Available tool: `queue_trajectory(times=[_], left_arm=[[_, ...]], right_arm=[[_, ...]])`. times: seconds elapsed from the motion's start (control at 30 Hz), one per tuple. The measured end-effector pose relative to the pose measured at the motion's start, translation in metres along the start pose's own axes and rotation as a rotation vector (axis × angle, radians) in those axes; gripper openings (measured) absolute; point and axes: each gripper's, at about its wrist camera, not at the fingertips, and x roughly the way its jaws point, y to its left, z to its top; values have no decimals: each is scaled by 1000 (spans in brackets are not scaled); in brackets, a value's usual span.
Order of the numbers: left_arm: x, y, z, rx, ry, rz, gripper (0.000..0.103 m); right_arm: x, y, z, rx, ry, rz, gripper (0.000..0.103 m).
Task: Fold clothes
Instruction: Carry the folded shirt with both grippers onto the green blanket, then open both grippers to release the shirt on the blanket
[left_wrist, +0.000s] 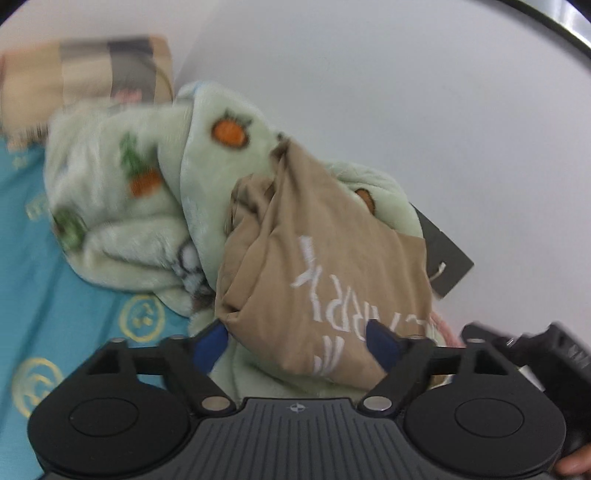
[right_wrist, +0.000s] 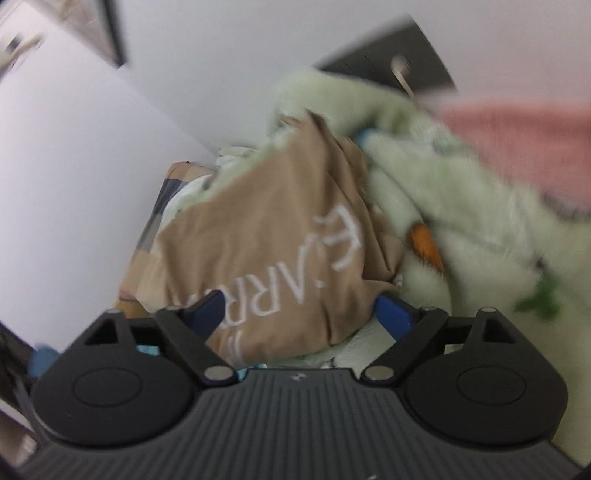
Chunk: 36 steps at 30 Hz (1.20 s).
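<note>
Only the left view shows the blue bedsheet (left_wrist: 55, 295). Both hand-held grippers, left (left_wrist: 297, 345) and right (right_wrist: 299, 314), gape wide around the tan shirt (left_wrist: 325, 266) without gripping it.

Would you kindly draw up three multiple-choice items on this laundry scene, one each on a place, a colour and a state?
1. Where does the tan garment lie?
A. On the green fleece blanket
B. On a bare floor
C. In a basket

2. What colour is the lettering on the garment?
A. Black
B. White
C. Red

3. How do the left claw and right claw stand?
A. Both shut
B. Only the left open
C. Both open

Key: 1 A, the blanket shows around and beneath it; 2 B, the letters are white on tan; 3 C, each claw's blue fingers stand wide apart.
</note>
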Motion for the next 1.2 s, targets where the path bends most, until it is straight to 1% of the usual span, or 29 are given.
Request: queue_trajectory(times=[0.07,0.1,0.13,0.27,0.37,0.5,0.6,0.73,0.9,1.07,1.2], left_arm=[[-25,-13,6,51,-39,20,93],[-41,-20,9,73,-63,26,100],[-58,-28,10,94,-85,31,103],[-123,-58,6,172,-155,37,103],[-168,-76,-3,211,-206,54,103],[-227,-102,-27,260,-254,76,103],[-263,-117,-51,291,-282,92,103],[-293,-122,-75,301,-320,118,103],[-317,-114,-97,296,-362,144,103],[-319,-96,-109,282,-382,174,103],[-312,-78,-114,264,-411,175,103]], right_arm=[[-22,18,1,-63,-30,-6,90],[-34,26,1,-91,-46,-8,90],[-46,36,0,-122,-61,-9,90],[-97,69,-12,-251,-126,-7,90],[-135,89,-24,-319,-173,-2,90],[-180,108,-44,-400,-224,7,90],[-207,117,-59,-438,-234,11,90],[-234,121,-83,-485,-267,7,90],[-249,124,-114,-547,-330,1,90],[-236,123,-139,-593,-380,-9,90],[-215,117,-152,-605,-384,-2,90]])
